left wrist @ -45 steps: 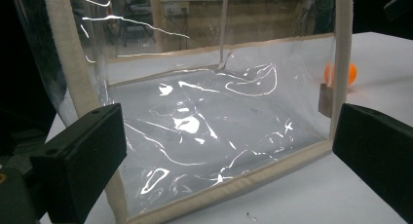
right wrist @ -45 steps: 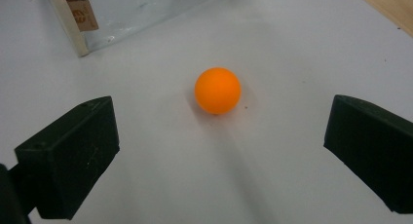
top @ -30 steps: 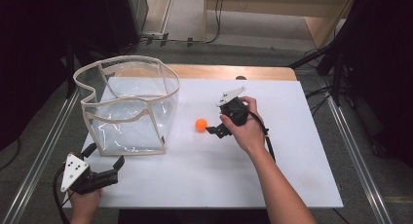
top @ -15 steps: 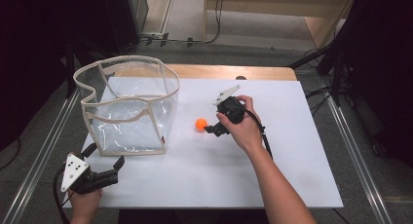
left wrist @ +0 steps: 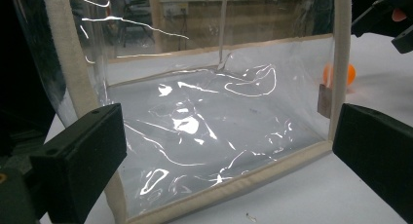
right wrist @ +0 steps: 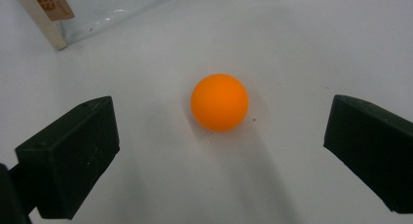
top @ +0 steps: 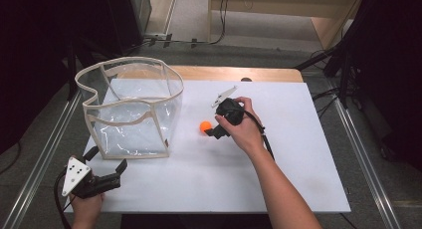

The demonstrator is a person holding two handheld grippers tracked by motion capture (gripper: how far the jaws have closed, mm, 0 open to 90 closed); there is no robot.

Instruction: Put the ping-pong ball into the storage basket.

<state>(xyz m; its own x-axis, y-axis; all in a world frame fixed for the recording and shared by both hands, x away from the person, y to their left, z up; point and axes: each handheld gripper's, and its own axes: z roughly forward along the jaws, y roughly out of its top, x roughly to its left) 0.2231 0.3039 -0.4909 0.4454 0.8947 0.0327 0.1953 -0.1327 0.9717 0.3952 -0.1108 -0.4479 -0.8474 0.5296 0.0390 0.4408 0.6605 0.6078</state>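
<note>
High view shows the right tongs near the middle of the white bench, spread wide with the orange ball lying loose on the bench between the jaws, untouched. Left tongs rest at the near left corner, wide open, empty, facing the clear bag.

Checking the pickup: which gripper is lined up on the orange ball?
The right gripper: its open jaws flank the orange ball; the left gripper faces the clear bag.
</note>
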